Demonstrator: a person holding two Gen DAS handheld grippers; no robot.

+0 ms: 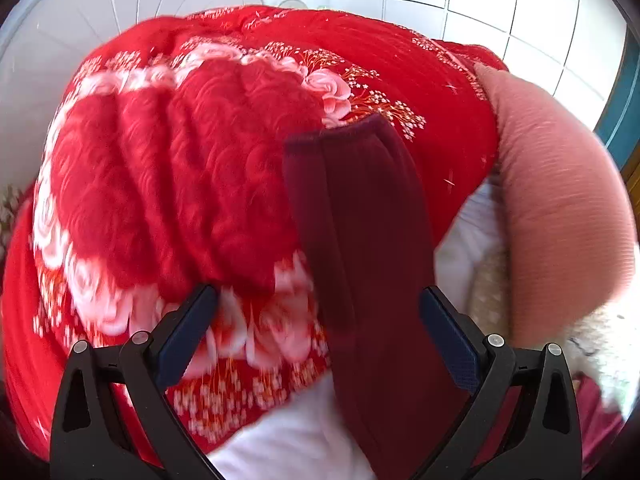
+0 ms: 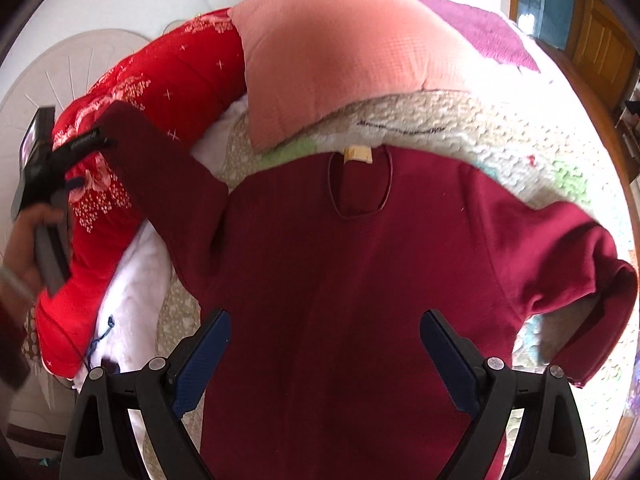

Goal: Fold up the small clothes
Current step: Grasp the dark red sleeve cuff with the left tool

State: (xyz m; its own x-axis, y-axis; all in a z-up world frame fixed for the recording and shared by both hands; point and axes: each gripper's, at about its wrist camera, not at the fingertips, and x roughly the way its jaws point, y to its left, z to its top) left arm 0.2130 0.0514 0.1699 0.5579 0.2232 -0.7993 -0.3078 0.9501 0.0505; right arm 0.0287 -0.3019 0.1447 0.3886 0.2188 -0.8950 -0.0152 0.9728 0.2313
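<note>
Beneath both pairs of tongs spreads a bed [image 2: 460,116] covered in a cream quilted blanket, and it carries everything else. Ahead of the left tongs [image 1: 319,312] a bulky red floral quilt [image 1: 180,152] is heaped, filling most of that view; in the right wrist view it lies to the left of the right tongs [image 2: 325,332]. Ahead of the right tongs, past the garment, a salmon-pink pillow [image 2: 340,52] rests against the quilt. A dark red long-sleeved top [image 2: 352,280] lies face up on the bed directly under and ahead of the right tongs, neckline and pale label on the far side, its right-hand sleeve folded back at the bed's edge. Its other sleeve [image 1: 360,232] runs up and away to the left, passing between the fingers of the left tongs, close to the right one. Both pairs of tongs stand wide apart and grip nothing; the sleeve lies loose between the left pair, and the right pair hovers over the body of the top.
</note>
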